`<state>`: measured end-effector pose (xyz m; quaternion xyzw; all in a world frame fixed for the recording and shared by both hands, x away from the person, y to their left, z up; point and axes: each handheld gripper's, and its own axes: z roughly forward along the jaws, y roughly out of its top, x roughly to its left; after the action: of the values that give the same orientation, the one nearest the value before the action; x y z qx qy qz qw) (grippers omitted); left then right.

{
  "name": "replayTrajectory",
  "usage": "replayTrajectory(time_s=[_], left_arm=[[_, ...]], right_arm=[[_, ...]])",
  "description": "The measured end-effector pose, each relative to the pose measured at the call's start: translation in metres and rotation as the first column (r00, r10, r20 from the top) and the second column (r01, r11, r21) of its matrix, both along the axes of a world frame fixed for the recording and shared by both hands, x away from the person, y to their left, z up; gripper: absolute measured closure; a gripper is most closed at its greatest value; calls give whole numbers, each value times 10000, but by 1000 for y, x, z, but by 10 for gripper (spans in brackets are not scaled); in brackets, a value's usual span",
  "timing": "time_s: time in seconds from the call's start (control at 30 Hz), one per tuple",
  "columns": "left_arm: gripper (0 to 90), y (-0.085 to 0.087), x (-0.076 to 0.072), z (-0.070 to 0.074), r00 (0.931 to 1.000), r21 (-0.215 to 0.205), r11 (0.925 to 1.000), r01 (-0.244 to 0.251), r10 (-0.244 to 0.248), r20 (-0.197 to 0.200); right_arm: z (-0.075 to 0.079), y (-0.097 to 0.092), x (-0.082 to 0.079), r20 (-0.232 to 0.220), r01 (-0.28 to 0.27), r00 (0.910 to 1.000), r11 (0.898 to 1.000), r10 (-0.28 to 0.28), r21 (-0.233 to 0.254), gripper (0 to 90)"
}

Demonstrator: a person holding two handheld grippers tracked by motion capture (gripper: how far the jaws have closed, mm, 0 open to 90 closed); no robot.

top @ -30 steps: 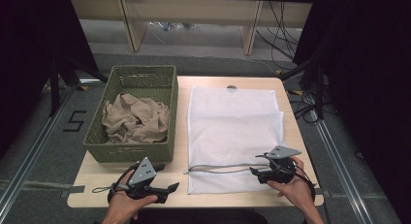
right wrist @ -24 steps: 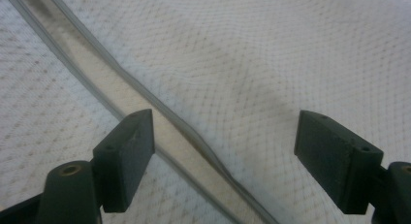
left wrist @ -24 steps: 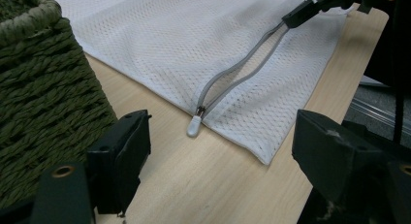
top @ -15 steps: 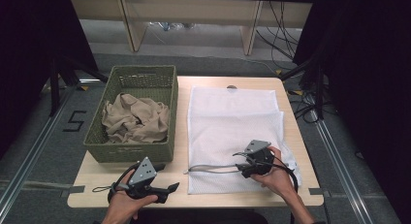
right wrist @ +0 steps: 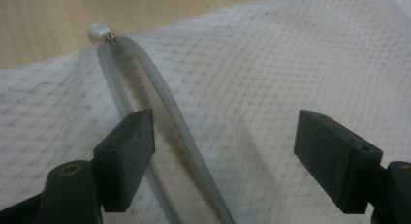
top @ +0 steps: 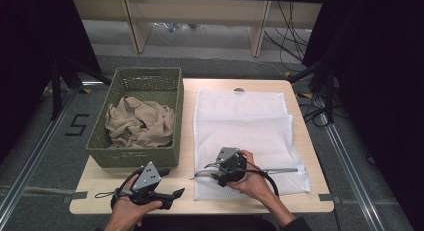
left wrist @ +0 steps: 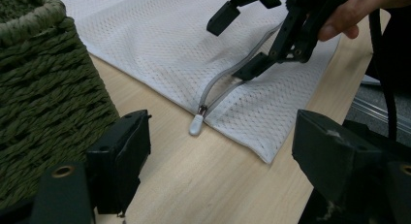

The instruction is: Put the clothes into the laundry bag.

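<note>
At the left of the high view, a green woven basket (top: 140,118) holds crumpled beige cloth (top: 140,122). Below it, at lower left, the left gripper (top: 167,195) hovers over the wooden surface (top: 95,188), jaws wide apart and empty. Right of centre lies the white mesh bag (top: 245,126). The right gripper (top: 202,173) sits over its partly open grey zipper (right wrist: 160,112), jaws spread wide, gripping nothing.

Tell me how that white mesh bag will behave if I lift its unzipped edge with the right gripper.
Probably floppy: the white mesh bag lies flat and its open zipper edge bows up loosely. Likely light, since the weave looks thin and open. The open right gripper may snag the mesh or lift one layer only.
</note>
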<state>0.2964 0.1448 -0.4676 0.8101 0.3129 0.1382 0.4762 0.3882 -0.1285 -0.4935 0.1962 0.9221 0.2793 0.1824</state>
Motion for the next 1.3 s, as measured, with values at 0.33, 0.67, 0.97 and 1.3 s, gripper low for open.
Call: replayTrajectory(time_s=[0.33,0.67,0.97,1.3], left_arm=[[215,0,0,0,10000,-239,9997,-43,42,-62],[215,2,1,1,10000,186,9998,5,-6,44],[216,1,1,1,10000,-122,9999,-5,4,-52],[222,3,2,2,9999,24,10000,25,-26,109]], right_arm=[[-2,3,10,891,609,9946,9949,-536,-805,302],[5,-52,34,654,1536,9870,9818,-1470,-1117,552],[8,-84,45,8,1686,9856,9806,-1693,-997,760],[16,-86,46,7,1757,9844,9825,-1760,-624,880]])
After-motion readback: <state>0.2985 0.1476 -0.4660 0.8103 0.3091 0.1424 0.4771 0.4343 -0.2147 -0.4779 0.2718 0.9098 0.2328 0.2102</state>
